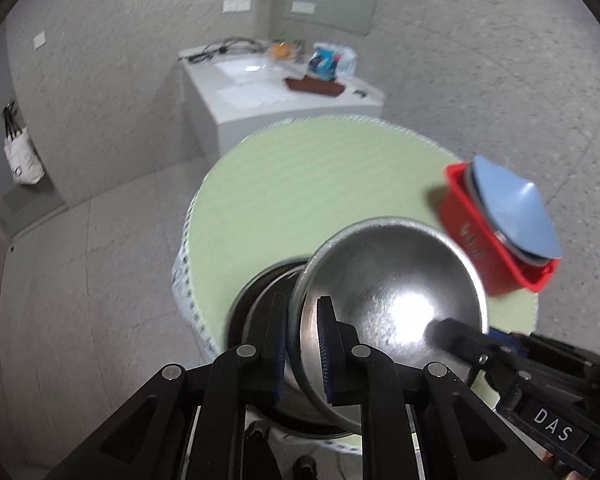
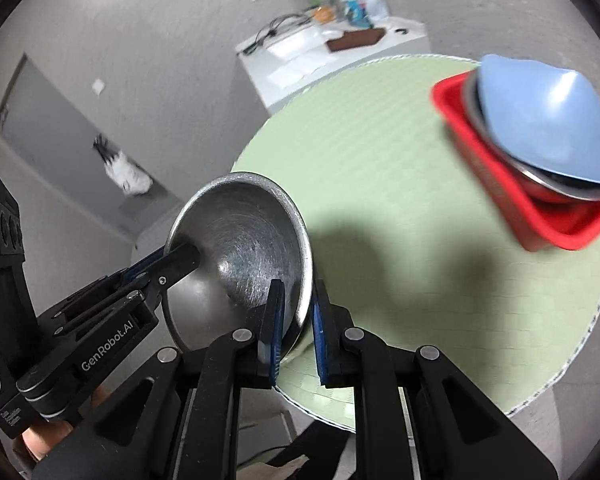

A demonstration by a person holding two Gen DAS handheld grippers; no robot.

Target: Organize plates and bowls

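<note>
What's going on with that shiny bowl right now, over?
Both grippers, left and right, jaws shut on the steel bowl rim, opposite sides. Bowl tilted above the green table. Red bin already stacked with dishes. Nothing in the way.

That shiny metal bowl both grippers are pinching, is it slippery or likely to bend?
The metal bowl looks polished, so its thin rim is probably slick between the left gripper pads. It keeps its round shape while the right gripper also pinches it, so it is likely stiff. Set down, its rounded underside may rock.
</note>
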